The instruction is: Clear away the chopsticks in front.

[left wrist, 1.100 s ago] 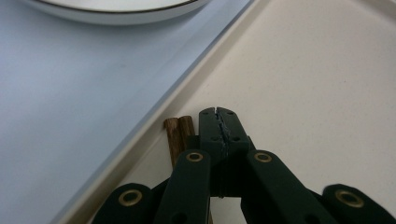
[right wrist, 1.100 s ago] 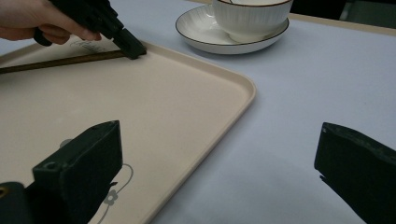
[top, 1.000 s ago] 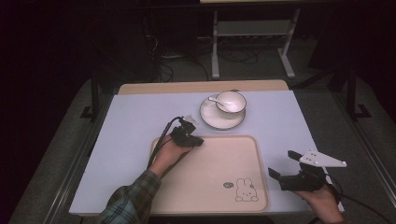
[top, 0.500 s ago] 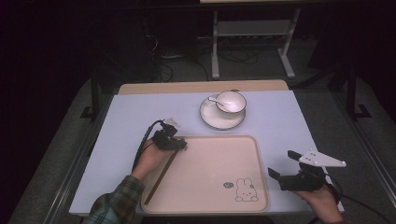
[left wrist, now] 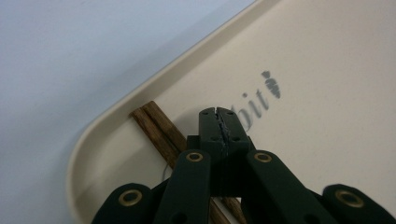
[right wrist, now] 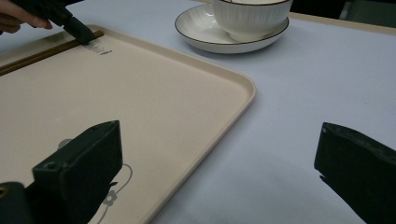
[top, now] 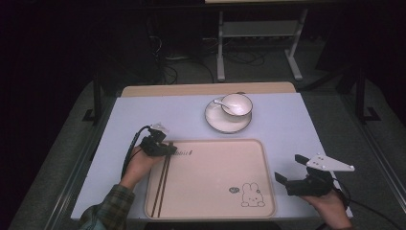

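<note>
Nearest the person, right tongs (top: 292, 178) hang spread wide, holding nothing, off the tray's (top: 218, 211) right edge. Chopsticks (top: 161, 187) lie flat along the tray's left side — that bit looks done. Left tongs (top: 171, 149) sit pressed together at the sticks' far end, w/ nothing between. Farther back, bowl (top: 237, 105) w/ spoon (top: 222, 101) on saucer (top: 215, 122), probably next; nothing blocks the surface (top: 287, 120) between.

The room is dim, its far side lost in near-black shadow. A pale lavender-white table (top: 143, 110) stands lit from above, with a tan wooden strip (top: 206, 89) along its far edge. Grey carpeted floor (top: 330, 96) surrounds it. Beyond stands a metal rack's white legs (top: 221, 52), with cables (top: 167, 57) tangled on the floor.
</note>
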